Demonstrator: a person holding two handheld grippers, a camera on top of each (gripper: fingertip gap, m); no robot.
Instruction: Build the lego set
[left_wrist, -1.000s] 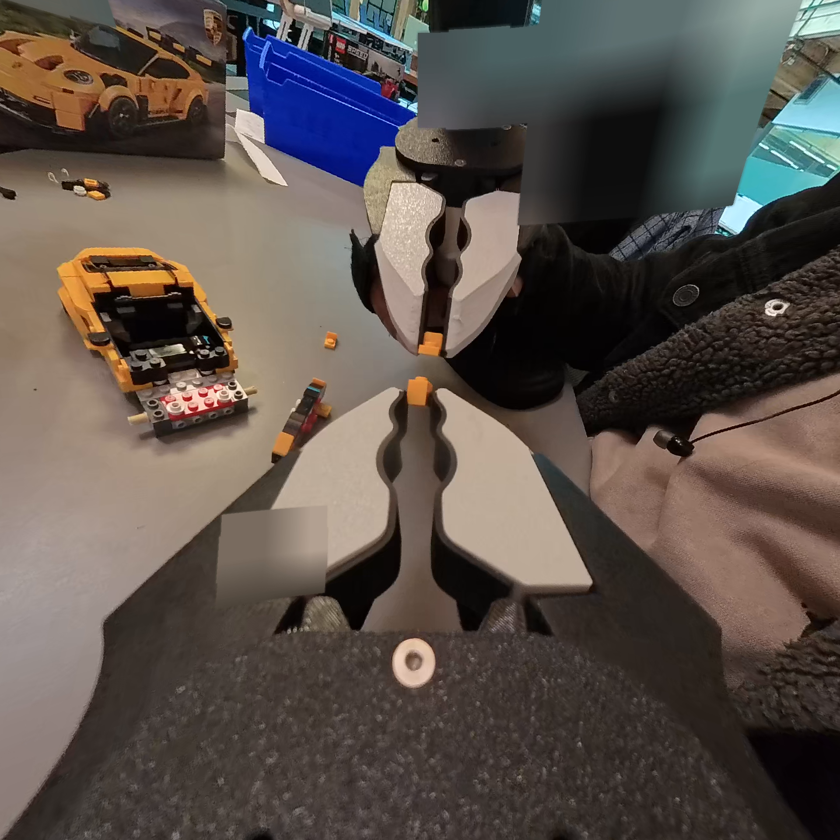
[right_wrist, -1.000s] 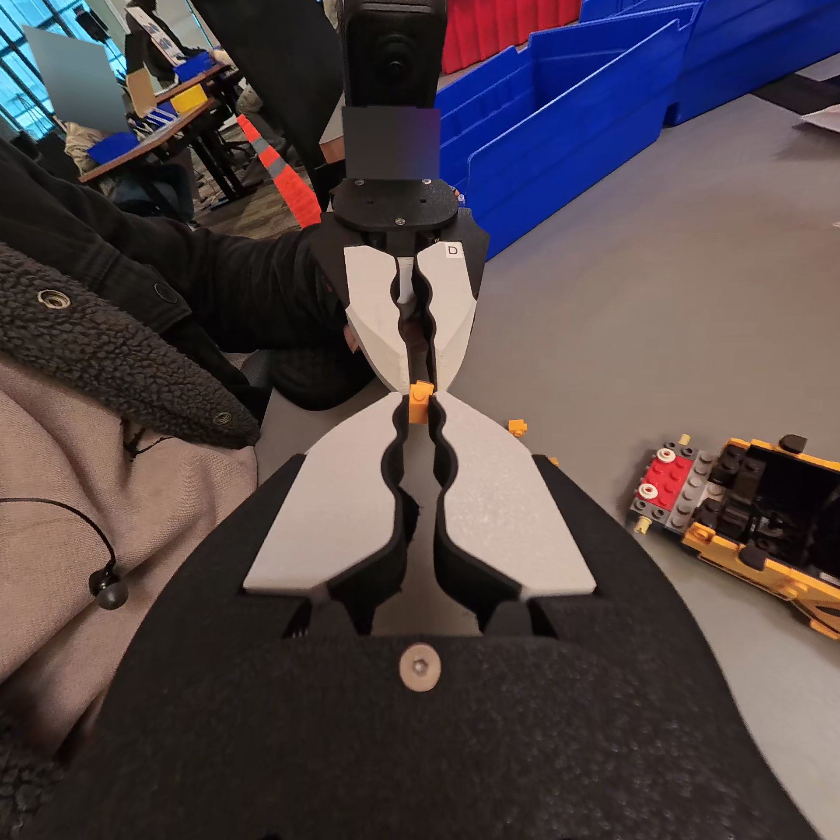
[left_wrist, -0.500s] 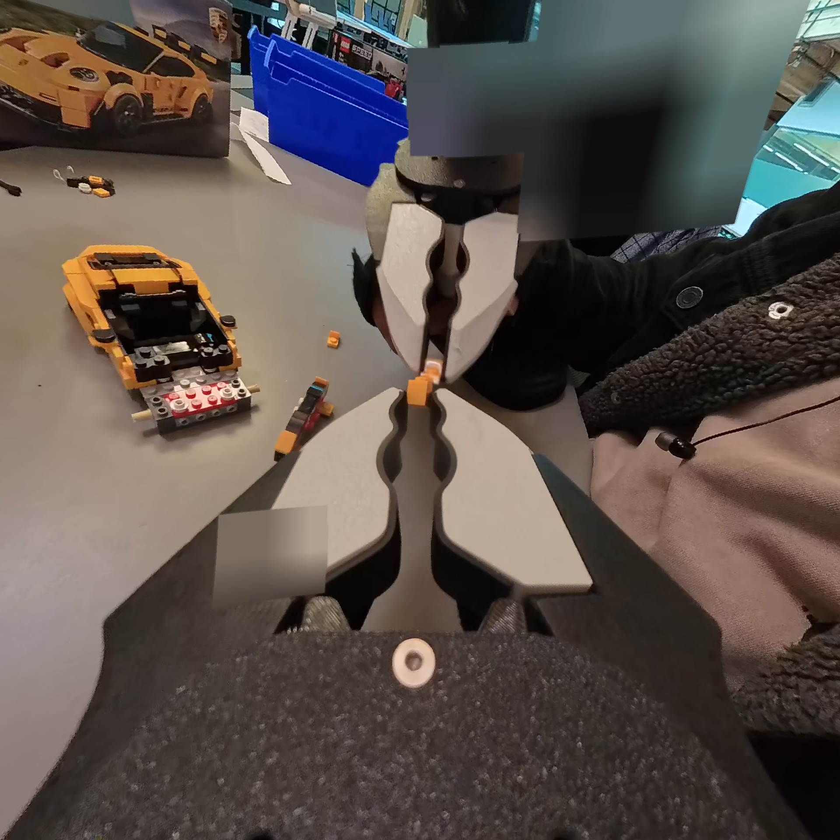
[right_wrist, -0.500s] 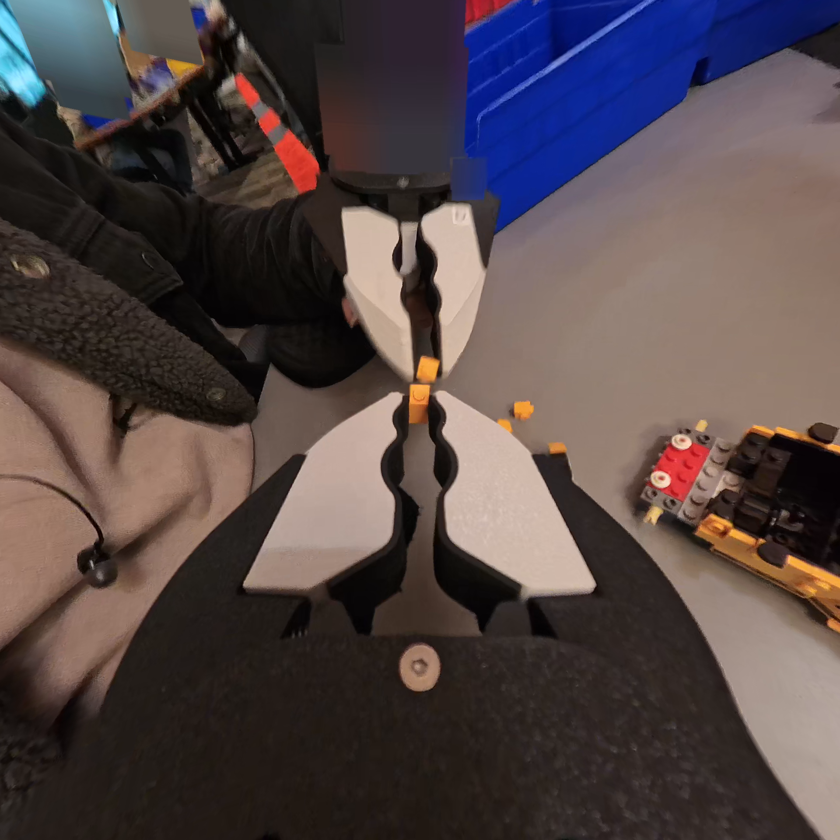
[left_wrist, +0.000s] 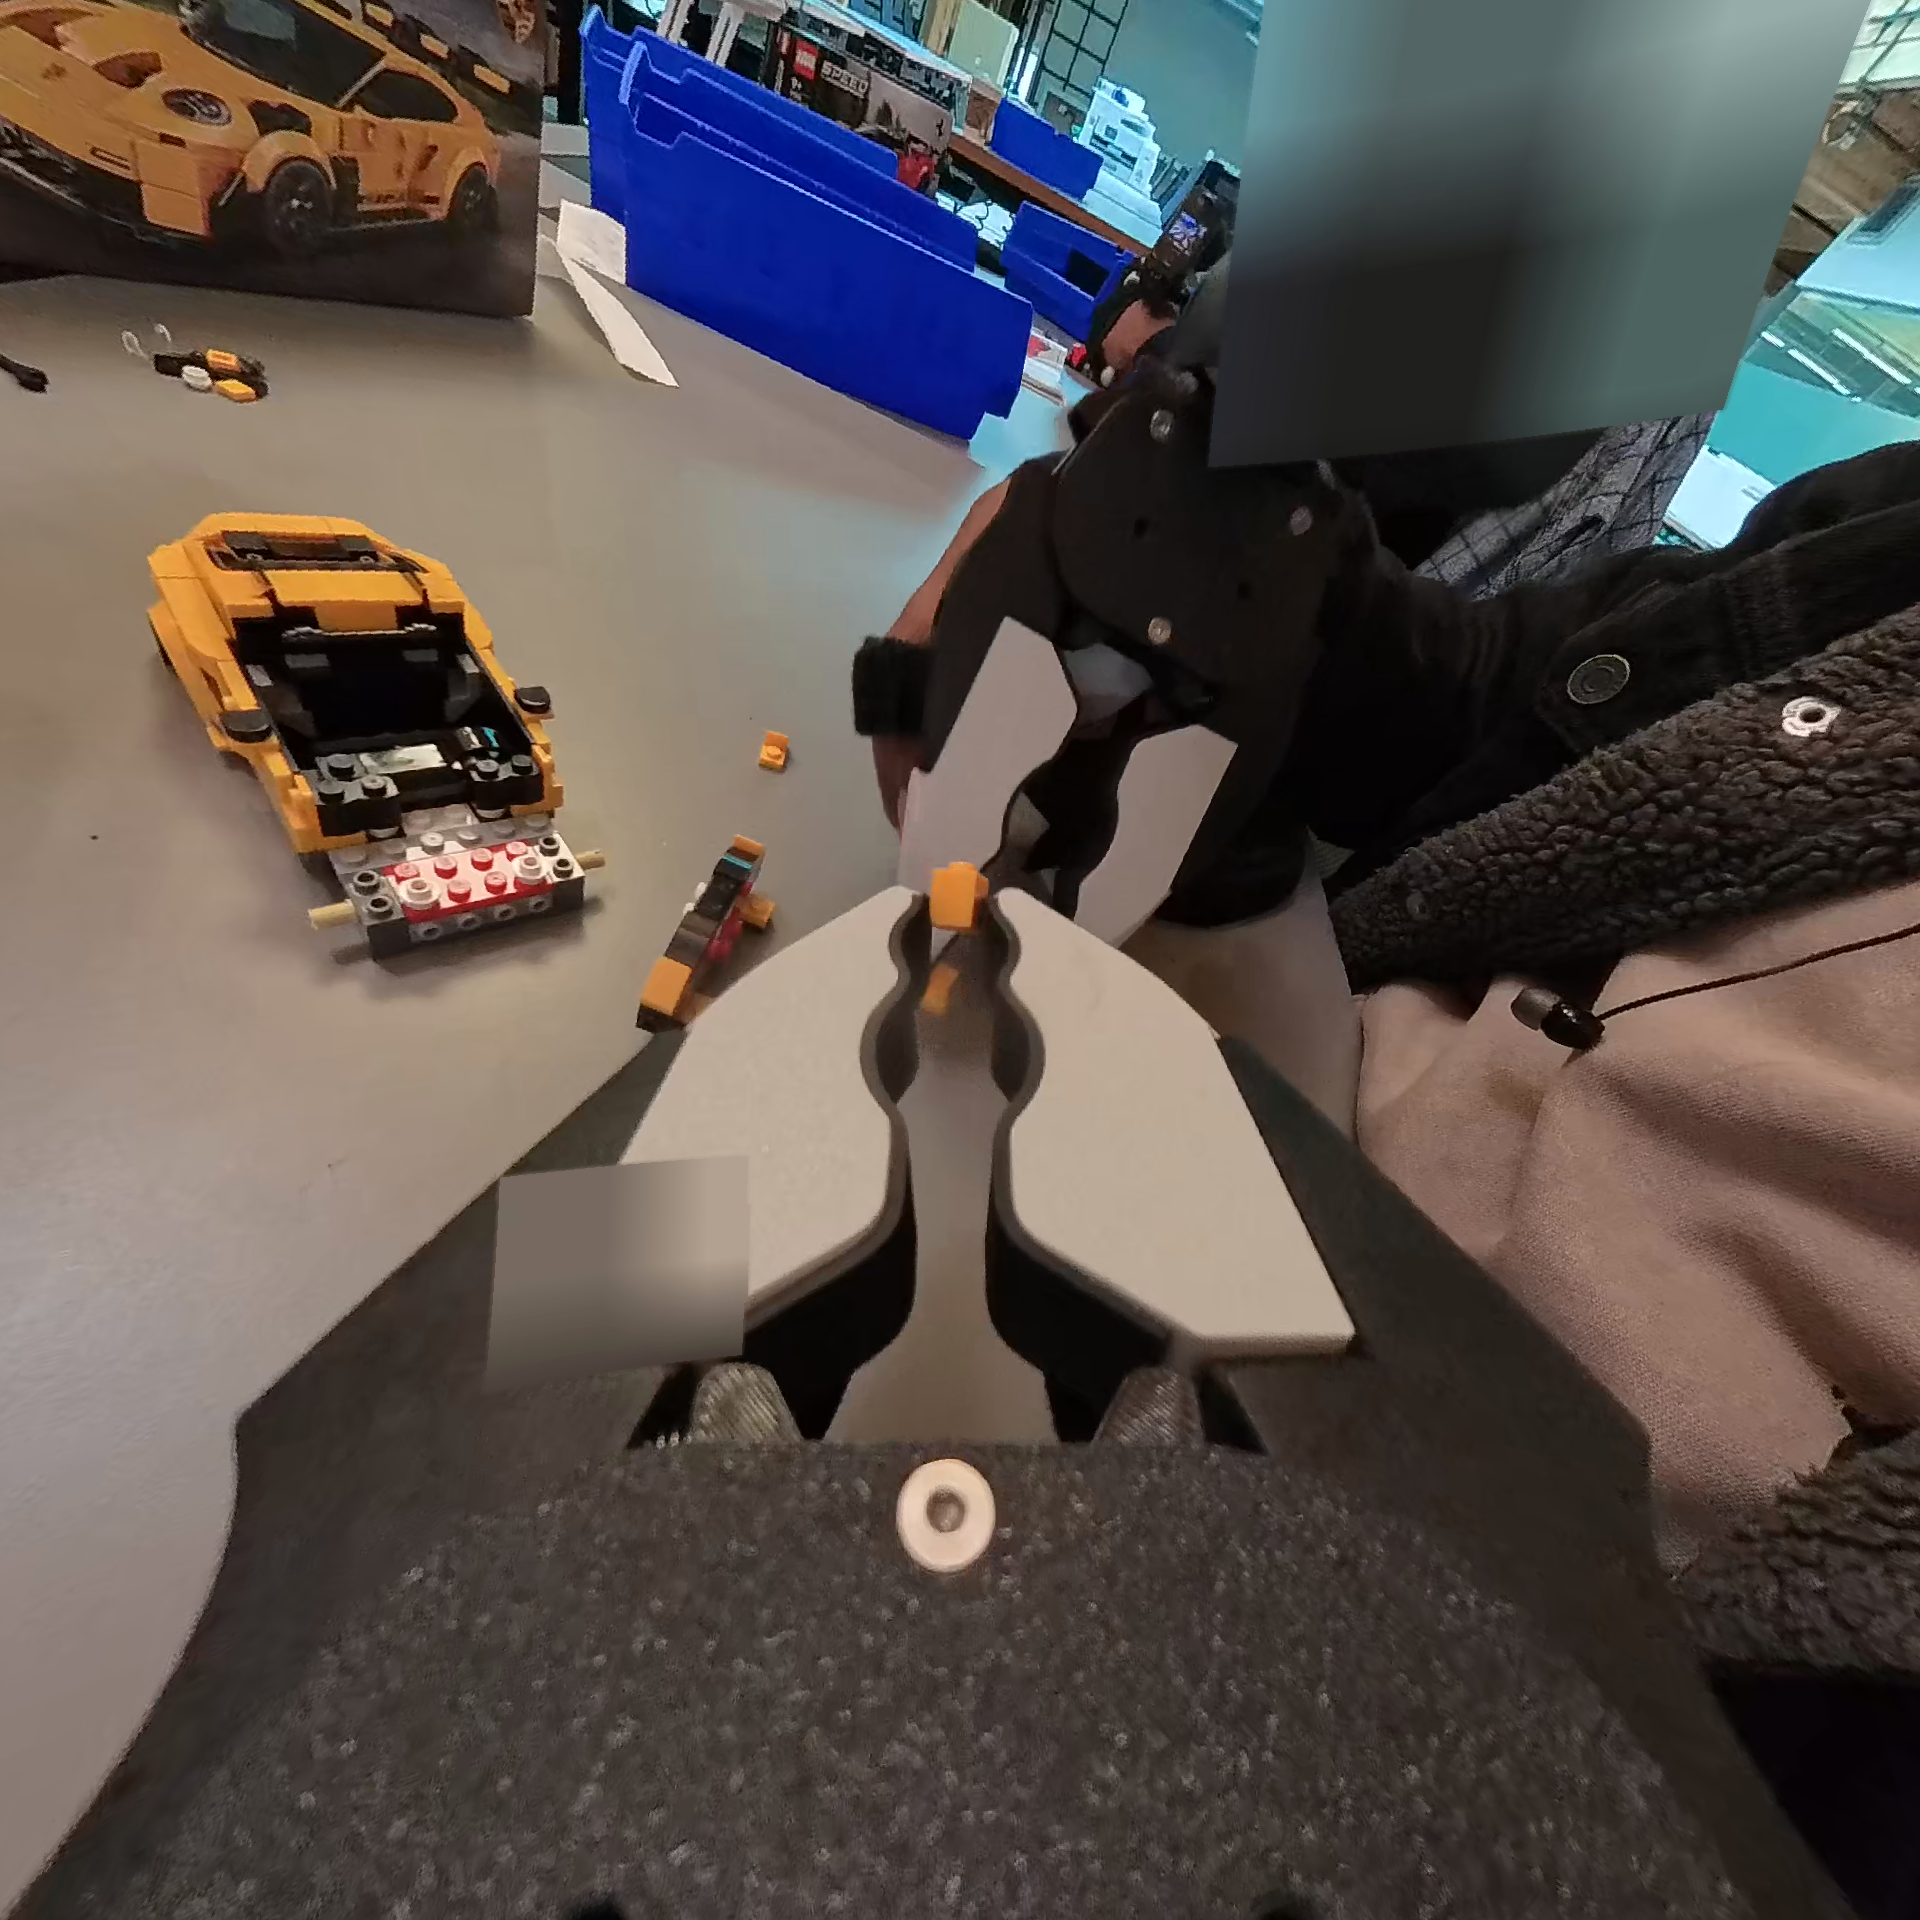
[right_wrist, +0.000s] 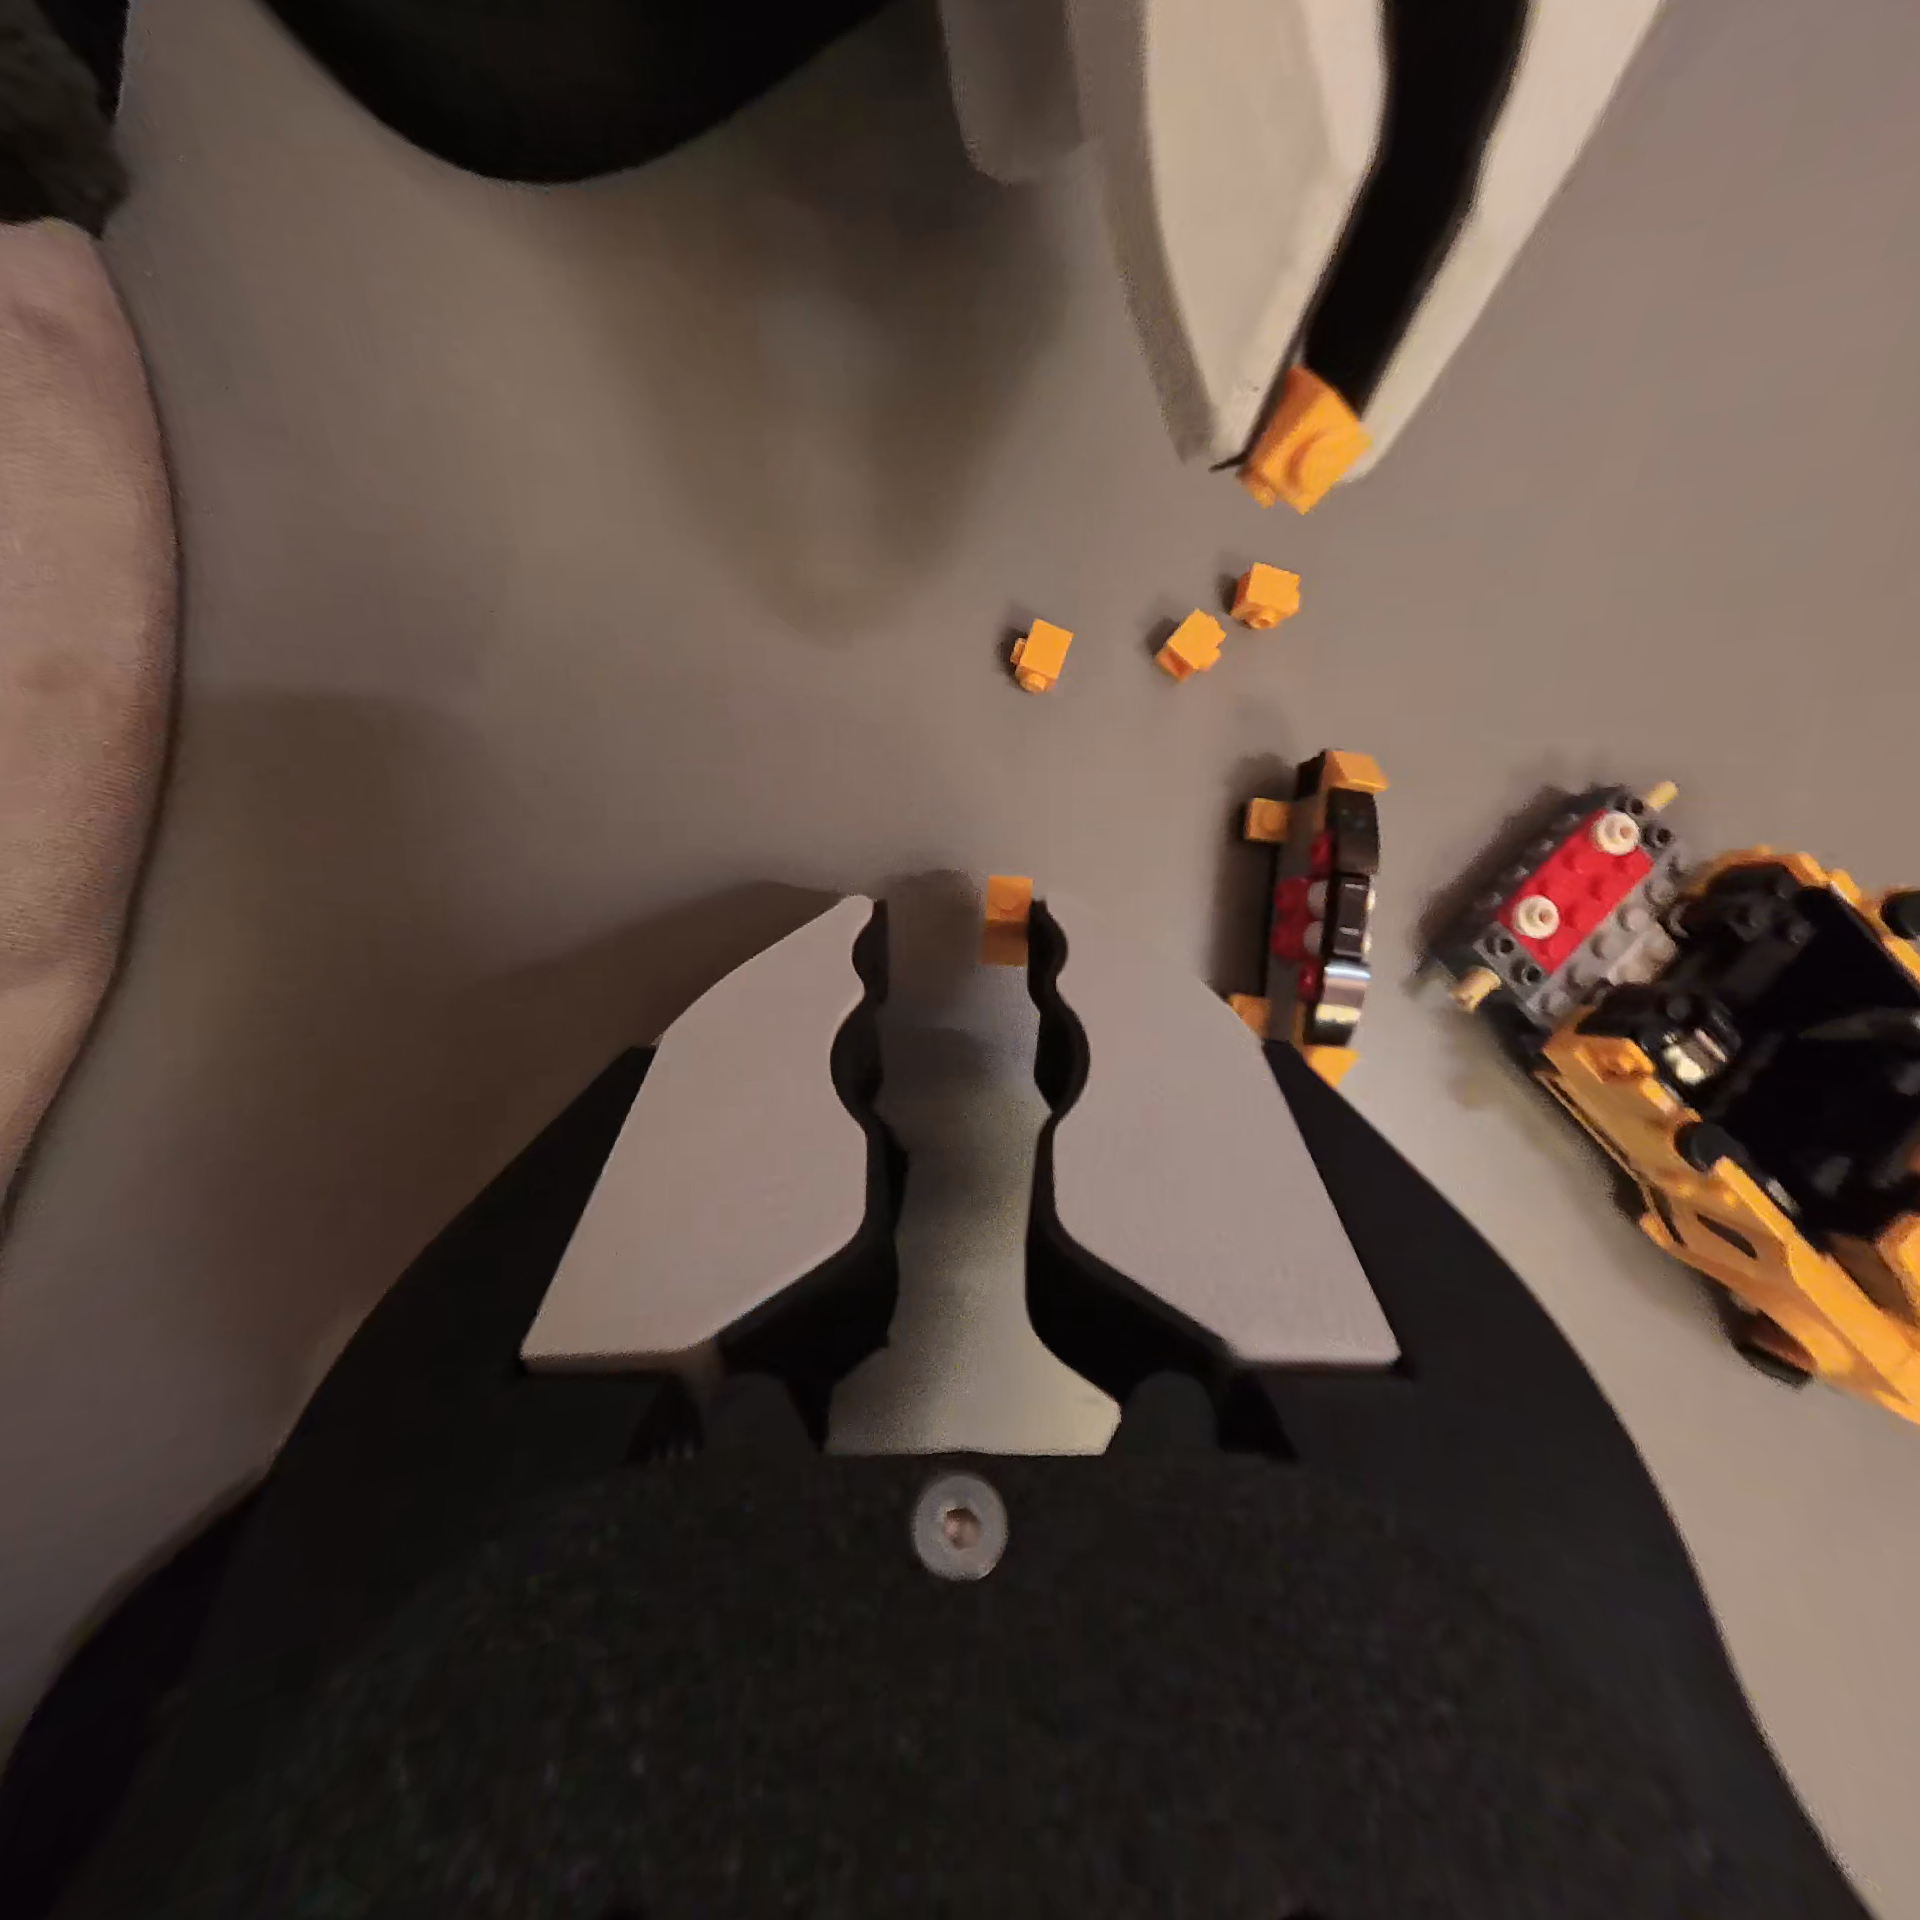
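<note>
My left gripper (left_wrist: 954, 899) is shut on a small orange brick (left_wrist: 956, 894) and holds it above the grey table (left_wrist: 312, 1143). It also shows in the right wrist view (right_wrist: 1304, 447) at the top right. My right gripper (right_wrist: 954, 906) points down at the table with its jaws apart. A second small orange brick (right_wrist: 1008, 920) sits against the inner face of its right finger; I cannot tell whether it rests on the table. The orange car (left_wrist: 343, 707), with its roof off and a red and grey end exposed, stands to the left.
Three loose orange bricks (right_wrist: 1190, 644) lie on the table ahead of my right gripper. A small black, red and orange sub-assembly (right_wrist: 1320, 904) lies beside the car (right_wrist: 1714, 1039). The set's box (left_wrist: 260, 135) and blue bins (left_wrist: 810, 239) stand at the back. A person's jacket (left_wrist: 1662, 1039) is on the right. My right fingertips sit around 8 cm from my left ones.
My right gripper has tipped down toward the table and opened; before, its brick met the left gripper's brick tip to tip. My left gripper still holds its brick.
</note>
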